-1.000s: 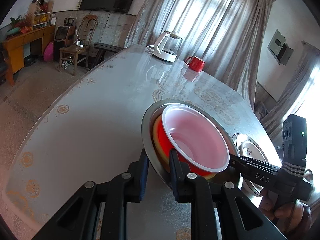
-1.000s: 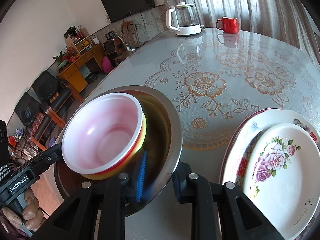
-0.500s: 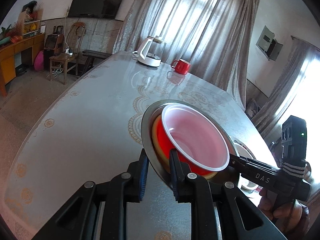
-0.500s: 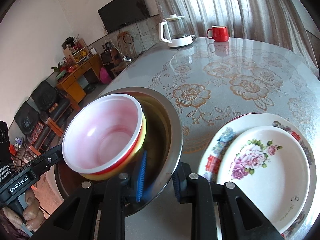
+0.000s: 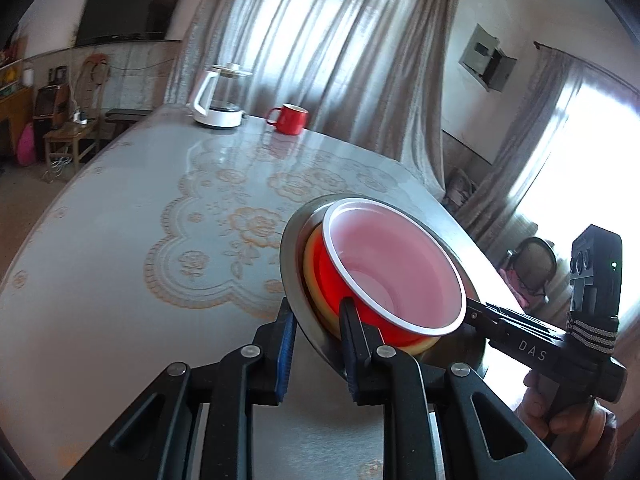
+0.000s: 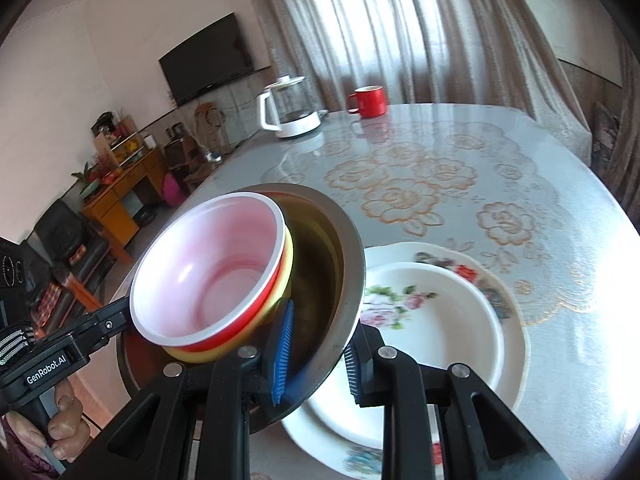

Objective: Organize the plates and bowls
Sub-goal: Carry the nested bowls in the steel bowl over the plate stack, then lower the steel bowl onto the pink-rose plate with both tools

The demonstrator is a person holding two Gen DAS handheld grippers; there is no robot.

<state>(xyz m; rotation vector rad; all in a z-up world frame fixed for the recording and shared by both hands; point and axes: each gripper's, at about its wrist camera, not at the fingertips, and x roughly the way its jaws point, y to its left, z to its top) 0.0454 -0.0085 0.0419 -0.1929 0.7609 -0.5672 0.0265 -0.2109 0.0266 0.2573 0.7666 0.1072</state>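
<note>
Both tongs are clamping the steel bowl (image 5: pixel 294 280) by its rim from opposite sides: left tongs (image 5: pixel 316 344) on one edge, right tongs (image 6: pixel 316 356) on the other, rim pinched between the blue pads (image 6: pixel 282 350). The bowl is hanging over the tabletop (image 5: pixel 120 240), its edge overlapping the plates (image 6: pixel 448 320) in the right view. Loads of open tabletop is stretching out toward the kettle (image 5: pixel 220 98) and red mug (image 5: pixel 289 118), both parked well apart at the far edge.

Nested inside the steel bowl: a yellow bowl (image 6: pixel 286 268), then a red bowl (image 5: pixel 384 264) with a white rim and pale inside. The plates are sitting stacked, small floral one on a bigger one.

Readable text: "DAS" on the right tongs, "GenRobot.AI" on the left.
</note>
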